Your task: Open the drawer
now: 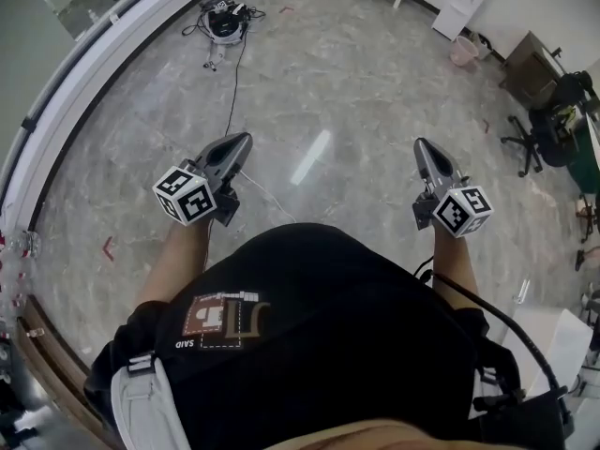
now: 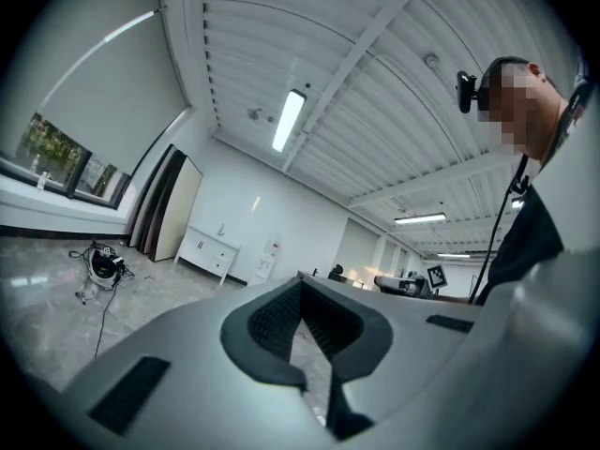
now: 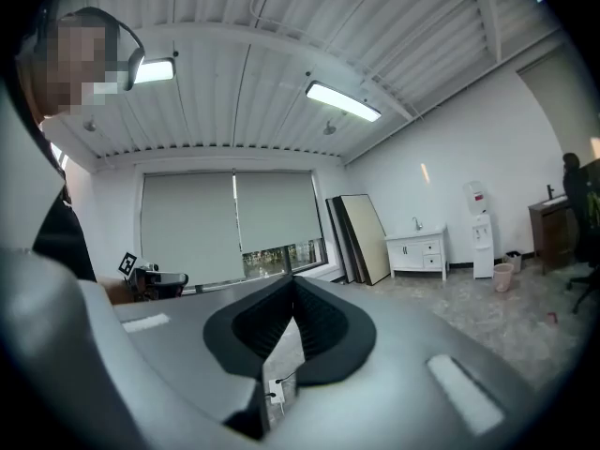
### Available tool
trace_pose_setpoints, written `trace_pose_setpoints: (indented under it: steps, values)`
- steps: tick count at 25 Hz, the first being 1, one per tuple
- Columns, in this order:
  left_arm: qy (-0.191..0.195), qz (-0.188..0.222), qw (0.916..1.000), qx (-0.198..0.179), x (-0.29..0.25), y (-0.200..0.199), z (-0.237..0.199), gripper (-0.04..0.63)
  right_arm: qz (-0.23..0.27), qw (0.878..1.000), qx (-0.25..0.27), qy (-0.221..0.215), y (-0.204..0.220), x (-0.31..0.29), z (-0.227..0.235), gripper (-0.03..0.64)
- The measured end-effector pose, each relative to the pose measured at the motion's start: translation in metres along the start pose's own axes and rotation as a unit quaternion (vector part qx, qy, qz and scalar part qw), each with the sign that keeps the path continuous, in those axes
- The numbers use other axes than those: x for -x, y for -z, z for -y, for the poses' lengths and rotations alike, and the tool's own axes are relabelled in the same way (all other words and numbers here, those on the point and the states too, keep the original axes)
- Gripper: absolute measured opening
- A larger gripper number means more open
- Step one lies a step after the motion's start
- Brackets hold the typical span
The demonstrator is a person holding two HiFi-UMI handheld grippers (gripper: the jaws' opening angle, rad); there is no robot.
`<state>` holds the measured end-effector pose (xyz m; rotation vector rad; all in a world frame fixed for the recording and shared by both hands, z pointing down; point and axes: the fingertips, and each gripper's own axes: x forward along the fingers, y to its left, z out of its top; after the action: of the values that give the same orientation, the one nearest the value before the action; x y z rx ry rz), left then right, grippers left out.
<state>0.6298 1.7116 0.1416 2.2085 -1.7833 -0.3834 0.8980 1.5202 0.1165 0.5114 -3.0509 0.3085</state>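
Grey floor (image 1: 328, 82) separates the person from the white cabinet (image 3: 417, 251), whose drawer (image 3: 430, 247) is likely the target, so the left gripper (image 1: 247, 138) and right gripper (image 1: 419, 142), well apart from it, are held level with jaws closed and empty, as nothing is within reach.

Big, mostly bare office or lab room: polished stone floor (image 1: 356, 92), swivel chair (image 1: 525, 143) at its right edge, cables (image 1: 223, 22) at its far edge. Ribbed ceiling (image 2: 375, 82) with strip lights (image 2: 289, 120). Roller blinds (image 3: 234, 223), white cabinet (image 3: 417, 251) and water dispenser (image 3: 482, 237) along the walls.
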Motion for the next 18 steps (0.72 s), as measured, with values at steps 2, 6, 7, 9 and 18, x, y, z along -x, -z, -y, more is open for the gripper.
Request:
trace_pose_setpoints:
  steps: [2,6,7,9,18]
  values:
    - [0.003,-0.013,0.9999,0.0,-0.031,0.002,-0.004,-0.002,-0.003,1.0,-0.01,0.0,0.001,-0.007,0.027,0.002]
    - [0.002,-0.022,0.9997,0.011,-0.082,-0.004,-0.038,-0.002,-0.014,1.0,-0.026,0.007,0.008,-0.037,0.071,0.002]
    - [0.004,-0.023,0.9996,0.015,-0.093,-0.003,-0.047,-0.002,-0.016,0.999,-0.032,0.011,0.01,-0.045,0.08,0.002]
    - [0.014,-0.027,0.9993,0.02,-0.116,-0.003,-0.068,-0.002,-0.019,0.999,-0.035,0.018,0.012,-0.064,0.097,0.002]
    - [0.089,-0.046,0.9945,0.031,-0.244,-0.045,-0.214,-0.002,-0.001,0.996,-0.039,0.076,-0.016,-0.222,0.182,0.002]
